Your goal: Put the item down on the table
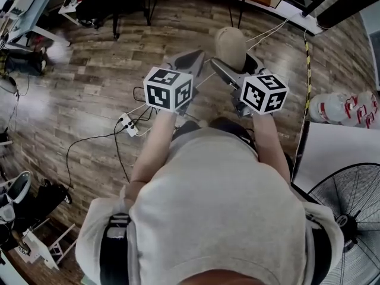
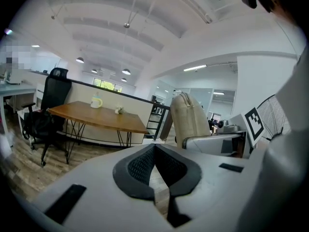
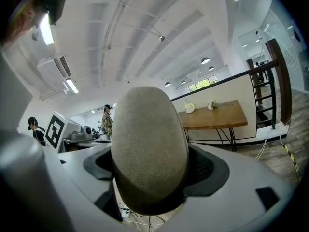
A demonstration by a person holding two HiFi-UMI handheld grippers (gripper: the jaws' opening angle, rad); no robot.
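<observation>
Two grippers were held up in front of the person over the wood floor [image 1: 89,70], with no table beneath them. The right gripper [image 3: 149,178] pinched the item [image 3: 149,149], a beige, rounded, felt-like thing standing upright between its jaws, the dark pads pressed against both sides of its lower part. The left gripper [image 2: 155,151] had its jaws pressed together on nothing; in its view the item showed off to its right, apart from it.

The table [image 3: 212,116], a wooden top on thin black legs with a mug [image 3: 189,108] and a small plant [image 3: 212,103] on it, stood well away across the room. The set-down therefore looked not yet begun and first called for a carry. To do it well, I would hold the pinch firm and the item upright, bring it over a bare part of the top away from mug and plant, and lower it until its base bore on the wood. Only then would I spread the jaws and draw straight back, so the pads did not drag it over. A tall, narrow item might topple if released tilted.
</observation>
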